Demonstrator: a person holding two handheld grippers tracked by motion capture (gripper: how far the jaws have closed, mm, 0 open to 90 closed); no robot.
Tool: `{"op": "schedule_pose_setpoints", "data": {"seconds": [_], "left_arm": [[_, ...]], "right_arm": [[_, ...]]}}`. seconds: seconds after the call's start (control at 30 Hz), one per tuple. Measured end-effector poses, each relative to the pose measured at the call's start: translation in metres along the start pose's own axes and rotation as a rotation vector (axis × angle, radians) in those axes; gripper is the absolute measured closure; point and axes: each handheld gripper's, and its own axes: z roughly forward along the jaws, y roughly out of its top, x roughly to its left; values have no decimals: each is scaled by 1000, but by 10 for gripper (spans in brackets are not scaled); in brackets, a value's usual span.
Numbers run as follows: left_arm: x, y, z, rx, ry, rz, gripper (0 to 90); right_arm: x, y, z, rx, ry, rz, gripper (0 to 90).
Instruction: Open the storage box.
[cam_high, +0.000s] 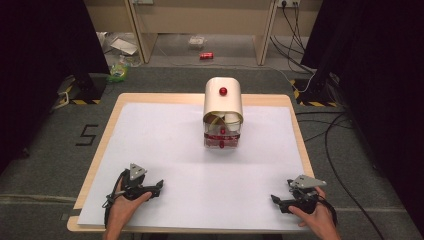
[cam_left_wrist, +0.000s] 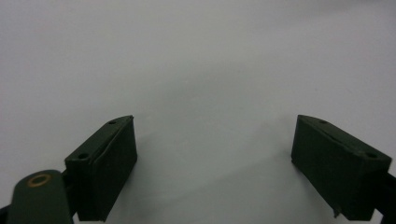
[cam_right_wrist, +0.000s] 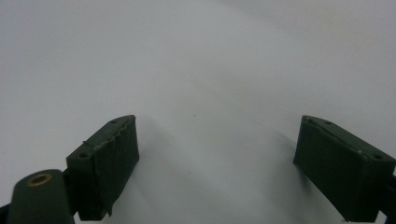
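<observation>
Two hands come in from the bottom edge of the high view, each resting a hand-held gripper on the near part of the surface: the left hand-held gripper (cam_high: 159, 186) toward the near-left corner, the right hand-held gripper (cam_high: 274, 199) toward the near-right corner, well apart from each other. Each carries a grey three-cornered plate on top and trails a dark cable.

In the left gripper view, the left hand-held gripper (cam_left_wrist: 215, 154) has its black jaws spread wide with nothing but plain white sheet between them. In the right gripper view, the right hand-held gripper (cam_right_wrist: 217, 156) is likewise spread wide and holds nothing.

A white sheet (cam_high: 165, 150) covers nearly all of the surface (cam_high: 107, 125), whose light wooden edge shows around it. Grey carpet lies around the table, with a black mark shaped like a "5" (cam_high: 87, 135) on it to the left. Black curtains close in both sides of the room; cables (cam_high: 330, 145) run across the floor at the right. Beyond the far edge stand pale wooden furniture legs, with a red can (cam_high: 206, 55) and scattered litter on the floor.

A small cream container with a curved roll-top cover (cam_high: 223, 112), bearing red knobs, stands on the sheet toward the far middle, well apart from both hand-held grippers and roughly midway between them.
</observation>
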Motion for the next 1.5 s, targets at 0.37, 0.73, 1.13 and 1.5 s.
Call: {"op": "schedule_pose_setpoints", "data": {"seconds": [0.37,0.73,1.13,1.5], "left_arm": [[0,0,0,-2,7,1,137],[-4,3,-4,-84,-35,-31,167],[-28,14,2,-109,-90,34,175],[-48,38,8,-156,-149,70,183]], "right_arm": [[0,0,0,0,0,0,139],[0,0,0,0,-1,0,139],[0,0,0,0,0,0,138],[0,0,0,0,1,1,138]]}}
